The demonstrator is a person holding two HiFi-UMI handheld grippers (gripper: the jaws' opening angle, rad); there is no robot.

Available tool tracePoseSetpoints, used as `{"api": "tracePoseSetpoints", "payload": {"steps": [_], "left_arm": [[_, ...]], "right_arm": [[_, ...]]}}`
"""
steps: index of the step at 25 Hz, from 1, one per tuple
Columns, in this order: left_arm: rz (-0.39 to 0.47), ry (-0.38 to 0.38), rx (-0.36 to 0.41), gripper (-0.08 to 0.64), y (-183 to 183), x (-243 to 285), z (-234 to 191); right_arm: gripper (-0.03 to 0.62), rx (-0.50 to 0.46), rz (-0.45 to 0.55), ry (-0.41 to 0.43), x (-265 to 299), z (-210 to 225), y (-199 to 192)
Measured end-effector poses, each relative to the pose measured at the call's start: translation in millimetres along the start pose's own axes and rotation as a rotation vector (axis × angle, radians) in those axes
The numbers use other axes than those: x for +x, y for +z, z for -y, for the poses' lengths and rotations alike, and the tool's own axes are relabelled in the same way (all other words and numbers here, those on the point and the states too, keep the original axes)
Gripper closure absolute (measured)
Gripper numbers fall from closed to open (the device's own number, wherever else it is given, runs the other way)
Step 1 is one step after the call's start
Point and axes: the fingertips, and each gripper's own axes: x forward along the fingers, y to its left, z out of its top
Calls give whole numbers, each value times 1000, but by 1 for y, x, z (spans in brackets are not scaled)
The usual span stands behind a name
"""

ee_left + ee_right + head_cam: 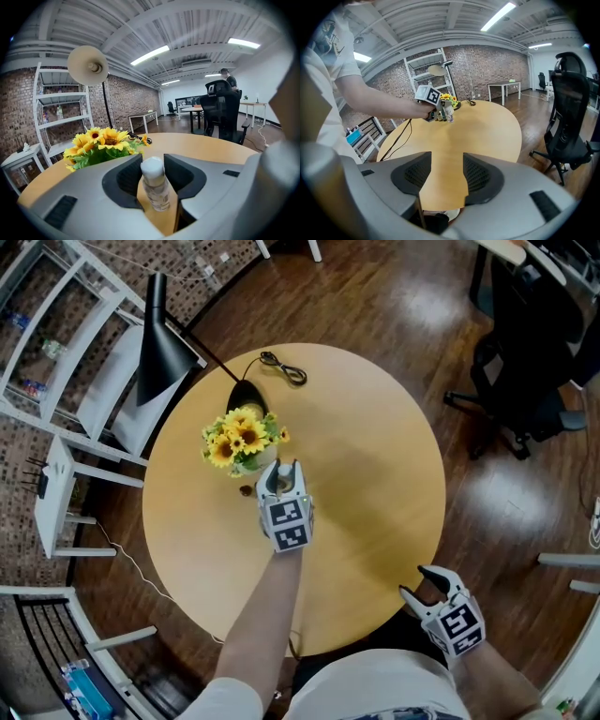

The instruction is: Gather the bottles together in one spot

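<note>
With the bottle standing on the counter by the flowers, loosely between the left gripper's slightly spread jaws, draw straight back without tipping it; the right gripper's jaws gape empty.

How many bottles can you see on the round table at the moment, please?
1. A small clear white-capped bottle stands on the table within the left claw, beside the sunflowers. Others may be hidden behind the claw or the flowers.
</note>
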Motion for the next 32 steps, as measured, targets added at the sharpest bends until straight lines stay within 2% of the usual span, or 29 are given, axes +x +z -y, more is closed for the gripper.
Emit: {"api": "tracePoseSetpoints", "payload": {"steps": [2,8,11,15,18,21,27,32], "left_arm": [[6,-2,7,387,4,-4,-2],[32,7,-6,374,18,-43,-16],[44,-19,-48,374,26,-87,-17],[38,-105,-69,373,19,-154,-9],[47,-142,-145,373,8,-216,-19],[49,-152,-194,373,-8,-279,-38],[20,-180,-253,373,-62,-404,-70],[-2,-185,-273,373,-115,-502,-90]], "right_arm": [[356,-3,13,1,1,-1,5],[356,-5,73,45,9,-15,15],[353,-11,92,80,13,-27,26],[350,-49,113,104,18,-53,40],[350,-64,138,108,19,-83,47],[350,-73,167,92,14,-115,54],[350,-90,200,44,-9,-185,56],[350,-33,205,-21,-35,-246,34]]}}
